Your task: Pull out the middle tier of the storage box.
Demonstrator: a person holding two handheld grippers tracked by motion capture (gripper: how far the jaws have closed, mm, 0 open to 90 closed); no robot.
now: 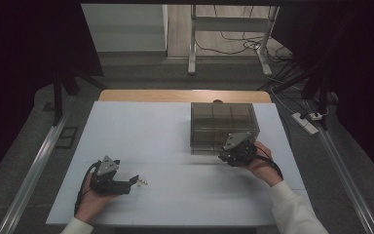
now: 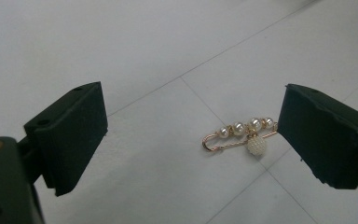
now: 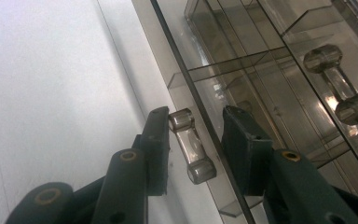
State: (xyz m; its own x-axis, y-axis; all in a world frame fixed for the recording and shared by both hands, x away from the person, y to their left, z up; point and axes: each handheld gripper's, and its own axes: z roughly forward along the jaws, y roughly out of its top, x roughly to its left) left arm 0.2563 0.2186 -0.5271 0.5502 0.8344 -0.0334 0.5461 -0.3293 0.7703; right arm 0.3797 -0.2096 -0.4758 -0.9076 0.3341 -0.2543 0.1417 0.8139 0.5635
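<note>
The smoked transparent drawer box (image 1: pixel 224 127) stands on the white table (image 1: pixel 141 126), toward its far right part, and I use it as the landmark. The right gripper (image 1: pixel 234 152) is at the near front of this box, and in the right gripper view its jaws stand on both sides of the clear bar handle (image 3: pixel 191 148) of a lower drawer; one pad lies against the handle, the other is behind the drawer's front panel with a gap, so I judge it is placed for pulling but not yet clamped. The pearl safety pin (image 2: pixel 241 134), the thing to be stored as I judge, lies flat on the table, well to the left of the box and nearer to the person. The left gripper (image 1: pixel 129 183) rests low just beside it with jaws wide open and nothing between the pads; the pin lies close to one jaw. Between pin and box the table is bare, so the path is free. The drawer needs open room on the near side of the box, where the right hand (image 1: pixel 260 161) is now. The pin is thin and flat, so gripping it may be difficult.
</note>
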